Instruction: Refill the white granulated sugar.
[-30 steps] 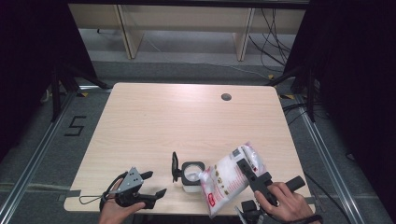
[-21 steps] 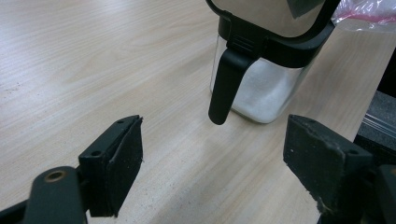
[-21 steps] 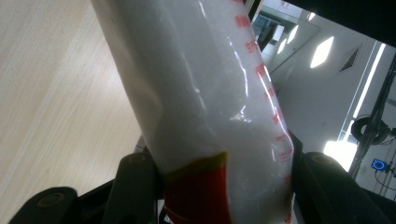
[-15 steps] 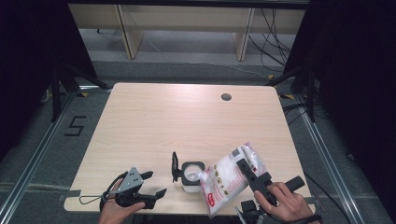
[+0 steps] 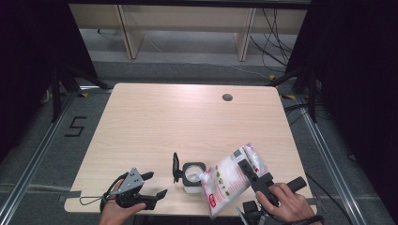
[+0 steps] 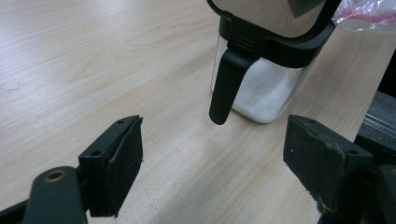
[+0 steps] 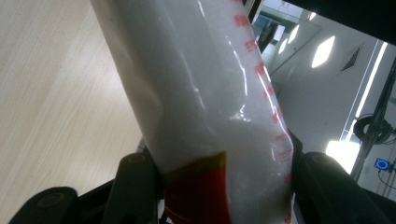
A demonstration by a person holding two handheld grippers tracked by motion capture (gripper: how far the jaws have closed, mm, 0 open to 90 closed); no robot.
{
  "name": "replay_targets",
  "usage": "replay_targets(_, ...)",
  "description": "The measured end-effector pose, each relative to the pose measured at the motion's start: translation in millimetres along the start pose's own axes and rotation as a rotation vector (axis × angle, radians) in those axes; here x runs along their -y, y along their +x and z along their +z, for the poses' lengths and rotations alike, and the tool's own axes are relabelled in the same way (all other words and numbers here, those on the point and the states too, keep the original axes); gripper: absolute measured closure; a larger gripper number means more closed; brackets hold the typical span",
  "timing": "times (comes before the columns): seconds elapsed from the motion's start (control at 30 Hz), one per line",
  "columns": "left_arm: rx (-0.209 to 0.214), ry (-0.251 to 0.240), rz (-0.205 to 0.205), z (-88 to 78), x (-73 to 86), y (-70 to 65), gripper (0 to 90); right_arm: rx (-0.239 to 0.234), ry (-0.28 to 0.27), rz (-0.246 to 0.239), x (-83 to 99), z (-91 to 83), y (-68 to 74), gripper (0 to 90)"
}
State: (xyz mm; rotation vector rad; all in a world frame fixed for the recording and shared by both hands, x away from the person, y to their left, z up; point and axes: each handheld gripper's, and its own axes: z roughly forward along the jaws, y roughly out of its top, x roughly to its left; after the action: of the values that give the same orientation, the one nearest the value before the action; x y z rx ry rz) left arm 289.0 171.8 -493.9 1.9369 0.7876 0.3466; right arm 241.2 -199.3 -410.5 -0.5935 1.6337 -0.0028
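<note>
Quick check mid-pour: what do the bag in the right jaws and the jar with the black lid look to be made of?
Bag: thin glossy plastic film, judging by glare streaks and creases, white grains showing through, red print. Jar: clear and rigid, glass or hard plastic, I cannot tell which; white contents show through its wall. Lid and handle: matte black, likely moulded plastic. Table: pale wood-grain surface, probably laminate.
</note>
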Motion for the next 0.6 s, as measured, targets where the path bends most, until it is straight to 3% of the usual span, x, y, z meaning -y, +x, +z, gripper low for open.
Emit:
replay_targets(0.03, 0.0, 0.005, 0.007, -0.5, -0.2, 0.4, 19.3, 0.013, -0.013, -0.019, -0.5, 0.7, -1.4, 56.4)
replay_targets(0.1, 0.001, 0.004, 0.007, -0.4, -0.1, 0.2, 19.3, 0.009, 0.003, 0.0, -1.0, -0.9, 0.1, 56.4)
replay_targets(0.6, 0.001, 0.004, 0.008, -0.5, -0.1, 0.2, 19.3, 0.008, 0.003, 0.001, -1.0, -1.1, 0.1, 56.4)
